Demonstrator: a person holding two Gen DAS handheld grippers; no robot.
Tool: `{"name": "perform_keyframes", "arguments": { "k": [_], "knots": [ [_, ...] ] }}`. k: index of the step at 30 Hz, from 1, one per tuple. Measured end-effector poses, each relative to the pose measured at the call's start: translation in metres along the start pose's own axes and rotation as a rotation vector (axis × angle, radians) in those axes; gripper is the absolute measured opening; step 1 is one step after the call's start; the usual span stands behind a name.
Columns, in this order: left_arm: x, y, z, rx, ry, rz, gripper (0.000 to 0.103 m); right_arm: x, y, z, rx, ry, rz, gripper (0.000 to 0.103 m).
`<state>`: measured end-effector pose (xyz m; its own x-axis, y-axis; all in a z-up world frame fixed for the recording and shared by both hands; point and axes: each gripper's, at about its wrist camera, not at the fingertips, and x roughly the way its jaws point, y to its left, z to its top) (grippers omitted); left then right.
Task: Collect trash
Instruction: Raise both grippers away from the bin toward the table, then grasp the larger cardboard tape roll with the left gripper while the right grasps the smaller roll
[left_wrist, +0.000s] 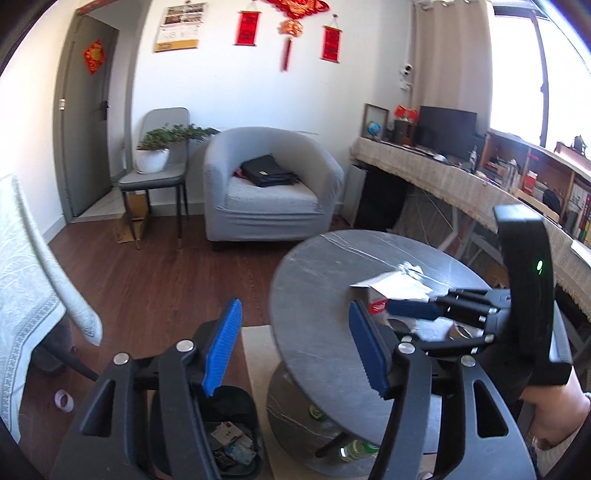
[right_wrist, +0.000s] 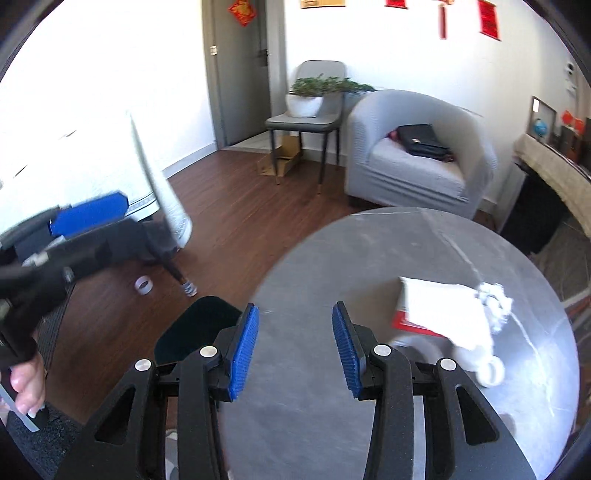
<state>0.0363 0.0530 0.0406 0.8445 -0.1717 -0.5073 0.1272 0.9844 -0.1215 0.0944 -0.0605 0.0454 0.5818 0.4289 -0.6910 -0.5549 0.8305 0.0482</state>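
A round grey table holds trash: a white paper sheet over a red-and-white box, a crumpled white wad and a white tape roll. A black bin with trash in it stands on the floor left of the table, also in the right wrist view. My left gripper is open and empty, above the bin and the table's left edge. My right gripper is open and empty over the table, left of the paper; it shows in the left wrist view beside the box.
A grey armchair with a black bag stands behind the table. A chair with a potted plant is by the door. A cloth-covered table is at the left. A tape roll lies on the wood floor. A long desk runs at right.
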Motion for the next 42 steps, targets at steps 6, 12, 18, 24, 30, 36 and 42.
{"name": "perform_keyframes", "arguments": {
  "k": [6, 12, 18, 24, 30, 36, 42],
  "knots": [
    [0.03, -0.037, -0.003, 0.04, 0.048, -0.052, 0.075, -0.025, -0.06, -0.018, 0.075, -0.018, -0.072, 0.058],
    [0.06, -0.067, -0.009, 0.045, 0.107, -0.087, 0.075, -0.038, -0.103, -0.038, 0.135, -0.008, -0.106, 0.066],
    [0.09, -0.093, -0.018, 0.072, 0.18, -0.096, 0.078, -0.044, -0.133, -0.057, 0.186, 0.005, -0.112, 0.072],
    [0.119, -0.114, -0.028, 0.118, 0.244, -0.064, 0.078, -0.047, -0.149, -0.068, 0.21, 0.027, -0.101, 0.076],
    [0.135, -0.123, -0.03, 0.122, 0.275, -0.045, 0.078, -0.048, -0.156, -0.08, 0.21, 0.054, -0.085, 0.081],
    [0.145, -0.128, -0.029, 0.113, 0.295, -0.034, 0.076, -0.046, -0.158, -0.089, 0.209, 0.083, -0.05, 0.081],
    [0.154, -0.127, -0.029, 0.1, 0.317, -0.005, 0.069, -0.045, -0.153, -0.095, 0.178, 0.1, -0.049, 0.081]
  ]
}}
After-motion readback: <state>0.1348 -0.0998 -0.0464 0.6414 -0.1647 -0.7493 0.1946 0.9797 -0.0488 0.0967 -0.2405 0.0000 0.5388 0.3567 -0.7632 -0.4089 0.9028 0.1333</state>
